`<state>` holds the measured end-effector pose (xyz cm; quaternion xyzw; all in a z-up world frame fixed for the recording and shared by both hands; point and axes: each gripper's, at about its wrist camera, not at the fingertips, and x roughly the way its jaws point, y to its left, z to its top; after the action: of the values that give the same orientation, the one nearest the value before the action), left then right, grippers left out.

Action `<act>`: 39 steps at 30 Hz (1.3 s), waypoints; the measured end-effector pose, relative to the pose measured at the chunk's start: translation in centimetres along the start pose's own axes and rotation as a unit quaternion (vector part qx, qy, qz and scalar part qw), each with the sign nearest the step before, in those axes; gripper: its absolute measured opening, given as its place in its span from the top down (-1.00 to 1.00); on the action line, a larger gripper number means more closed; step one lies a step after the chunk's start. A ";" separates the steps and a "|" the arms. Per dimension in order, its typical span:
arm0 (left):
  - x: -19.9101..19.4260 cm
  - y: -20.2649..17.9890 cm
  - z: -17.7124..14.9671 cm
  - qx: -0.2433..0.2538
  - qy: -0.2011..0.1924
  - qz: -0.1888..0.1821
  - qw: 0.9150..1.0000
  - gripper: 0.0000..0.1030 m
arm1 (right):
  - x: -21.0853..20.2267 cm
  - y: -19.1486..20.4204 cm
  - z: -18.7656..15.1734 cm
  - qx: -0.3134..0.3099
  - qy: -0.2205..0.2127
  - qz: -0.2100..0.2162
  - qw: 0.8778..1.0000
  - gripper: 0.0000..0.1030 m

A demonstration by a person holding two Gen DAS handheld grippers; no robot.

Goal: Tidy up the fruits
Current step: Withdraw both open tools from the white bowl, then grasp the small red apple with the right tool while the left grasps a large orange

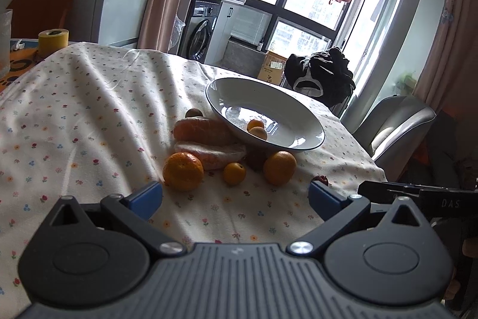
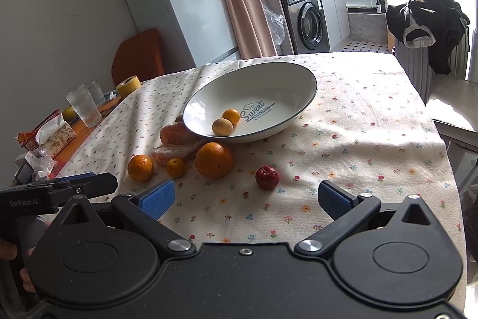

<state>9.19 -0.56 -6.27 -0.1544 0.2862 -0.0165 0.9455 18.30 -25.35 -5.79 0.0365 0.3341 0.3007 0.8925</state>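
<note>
Bowl [image 2: 304, 97] at 12 o'clock, 2 small fruits [image 2: 227, 121] inside. Oranges [image 2: 214, 160], peeled pcs [image 2: 176, 133] at its 7; red fruit [image 2: 267, 177] nearer. Left gripper [image 1: 235, 198], right gripper [image 2: 246, 199]: jaws wide, empty.

The white bowl [image 2: 254, 97], centre of the right wrist view, carries "Sweet" in script on its inner floor — the smaller line beneath is too small to read. At lower left there, the left gripper [image 2: 59, 190] reads "GenRobot.AI". At the right edge of the left wrist view, the right gripper [image 1: 418, 193] shows "DAS".
</note>
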 end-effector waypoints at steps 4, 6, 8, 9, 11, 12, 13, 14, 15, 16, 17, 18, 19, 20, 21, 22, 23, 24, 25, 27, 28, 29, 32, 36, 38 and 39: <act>1.0 -0.5 -0.5 0.012 0.006 -0.001 1.000 -0.98 | 0.2 -0.4 -0.6 -0.007 -0.003 -0.005 1.000 -0.94; 1.7 -0.6 -0.5 0.010 0.010 0.002 1.000 -0.96 | 0.7 -0.9 -0.7 0.000 0.002 -0.005 1.000 -0.81; 2.2 -0.7 -0.6 0.009 0.008 0.007 1.000 -0.94 | 1.4 -1.2 -0.8 0.005 0.010 0.000 1.000 -0.66; 2.4 -0.8 -0.5 0.011 0.008 0.006 1.000 -0.92 | 1.6 -1.3 -0.7 0.004 0.011 0.003 1.000 -0.63; 2.8 -1.1 -0.5 0.019 0.011 0.008 1.000 -0.77 | 2.0 -1.3 -0.7 0.000 0.011 0.006 1.000 -0.58; 3.1 -1.2 -0.5 0.021 0.012 0.012 1.000 -0.73 | 2.2 -1.3 -0.7 -0.003 0.011 0.006 1.000 -0.57; 3.2 -1.1 -0.4 0.021 0.011 0.015 1.000 -0.67 | 2.3 -1.2 -0.6 -0.007 0.010 0.006 1.000 -0.54; 3.3 -1.1 -0.3 0.019 0.010 0.019 1.000 -0.63 | 2.5 -1.1 -0.6 -0.010 0.010 0.008 1.000 -0.52; 3.5 -0.9 -0.3 0.017 0.011 0.024 1.000 -0.61 | 2.7 -1.1 -0.5 -0.011 0.010 0.009 1.000 -0.51; 3.6 -0.8 -0.2 0.016 0.011 0.027 0.999 -0.55 | 2.9 -1.2 -0.5 -0.010 0.010 0.010 1.000 -0.49; 3.7 -0.6 -0.1 0.014 0.011 0.032 0.999 -0.52 | 3.0 -1.2 -0.5 -0.010 0.011 0.012 1.000 -0.46; 3.7 -0.4 0.0 0.011 0.009 0.038 0.999 -0.50 | 3.2 -1.2 -0.5 -0.009 0.012 0.014 1.000 -0.44; 3.8 -0.3 0.1 0.009 0.009 0.044 0.999 -0.46 | 3.4 -1.3 -0.5 -0.008 0.014 0.015 1.000 -0.39; 4.0 -0.1 0.2 0.007 0.008 0.050 0.999 -0.40 | 3.6 -1.4 -0.5 -0.007 0.016 0.017 1.000 -0.34; 4.1 0.1 0.3 0.004 0.007 0.056 0.998 -0.38 | 3.7 -1.4 -0.5 -0.007 0.017 0.019 1.000 -0.30; 4.1 0.2 0.4 0.002 0.004 0.064 0.998 -0.37 | 3.9 -1.4 -0.4 -0.007 0.019 0.021 1.000 -0.23; 4.1 0.3 0.5 0.004 -0.001 0.071 0.997 -0.35 | 4.1 -1.3 -0.4 -0.007 0.020 0.022 1.000 -0.19; 4.1 0.4 0.5 0.005 -0.003 0.075 0.997 -0.35 | 4.3 -1.3 -0.3 -0.007 0.022 0.023 0.999 -0.17; 4.2 0.5 0.6 0.004 -0.004 0.078 0.997 -0.35 | 4.6 -1.3 -0.2 -0.008 0.024 0.024 0.999 -0.14; 4.4 0.7 0.8 0.003 -0.005 0.085 0.996 -0.35 | 5.0 -1.3 -0.1 -0.008 0.027 0.024 0.999 -0.07; 4.5 0.9 0.9 0.003 -0.006 0.087 0.996 -0.35 | 5.2 -1.3 -0.1 -0.008 0.029 0.024 0.999 -0.03; 4.5 1.1 1.1 0.002 -0.007 0.089 0.996 -0.35 | 5.4 -1.3 0.0 -0.008 0.030 0.024 0.999 0.00; 4.7 1.7 1.3 -0.007 -0.007 0.093 0.996 -0.31 | 5.8 -1.3 0.1 -0.010 0.027 0.023 0.999 0.03; 5.1 2.5 1.4 -0.018 -0.001 0.094 0.995 -0.16 | 6.2 -1.2 0.3 -0.016 0.027 0.014 0.999 0.20; 5.4 2.8 1.3 -0.021 0.002 0.096 0.995 -0.06 | 6.3 -1.1 0.4 -0.019 0.028 0.013 0.999 0.31; 5.4 2.9 1.3 -0.022 0.002 0.098 0.995 -0.04 | 6.4 -1.1 0.4 -0.022 0.029 0.012 0.999 0.33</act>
<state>14.25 1.88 -9.01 -0.1460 0.3020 0.0819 0.9385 22.91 -22.60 -9.41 0.0125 0.3527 0.3191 0.8795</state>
